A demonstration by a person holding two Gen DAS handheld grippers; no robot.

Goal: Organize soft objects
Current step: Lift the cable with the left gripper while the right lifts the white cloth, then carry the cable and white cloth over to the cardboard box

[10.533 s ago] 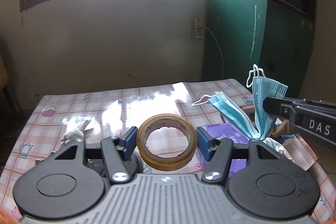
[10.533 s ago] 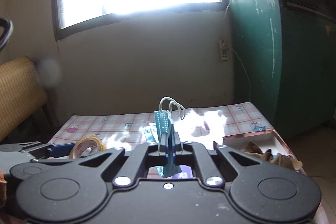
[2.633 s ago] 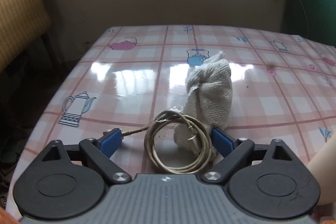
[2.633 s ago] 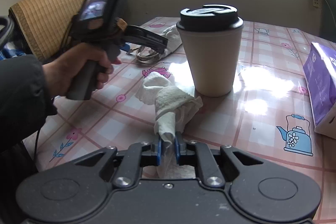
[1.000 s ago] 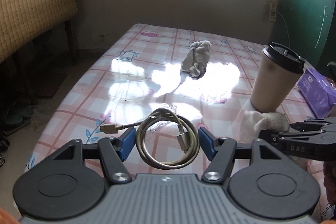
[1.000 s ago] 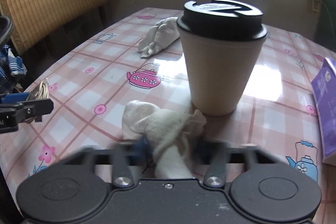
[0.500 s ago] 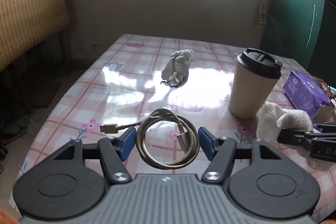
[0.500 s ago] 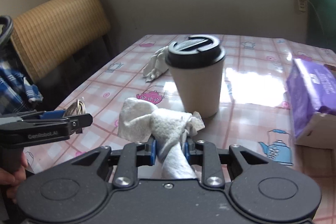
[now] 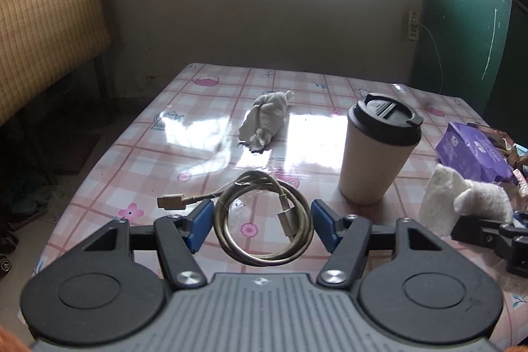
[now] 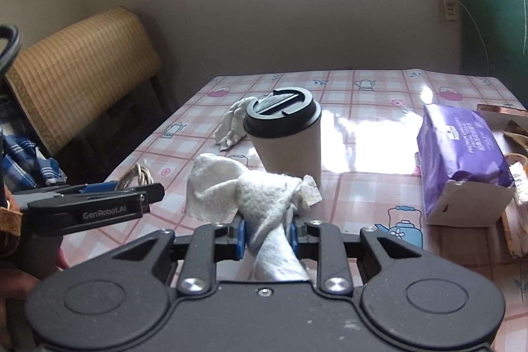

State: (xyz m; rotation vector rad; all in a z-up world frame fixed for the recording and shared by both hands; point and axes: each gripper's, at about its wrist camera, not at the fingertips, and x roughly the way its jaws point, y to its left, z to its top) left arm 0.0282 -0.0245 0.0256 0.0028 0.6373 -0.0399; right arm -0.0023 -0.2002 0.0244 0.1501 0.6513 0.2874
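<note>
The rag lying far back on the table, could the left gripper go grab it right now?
Probably not yet. The left gripper is already shut on the coiled cable. The path to the far rag looks free, with the cup off to one side.

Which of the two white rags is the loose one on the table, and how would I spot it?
Start at the checked pink tablecloth and find the tall white paper cup with the black lid. The loose crumpled white rag lies on the cloth beyond that cup, toward the window wall. Unlike the other white rag, no gripper holds it.
</note>
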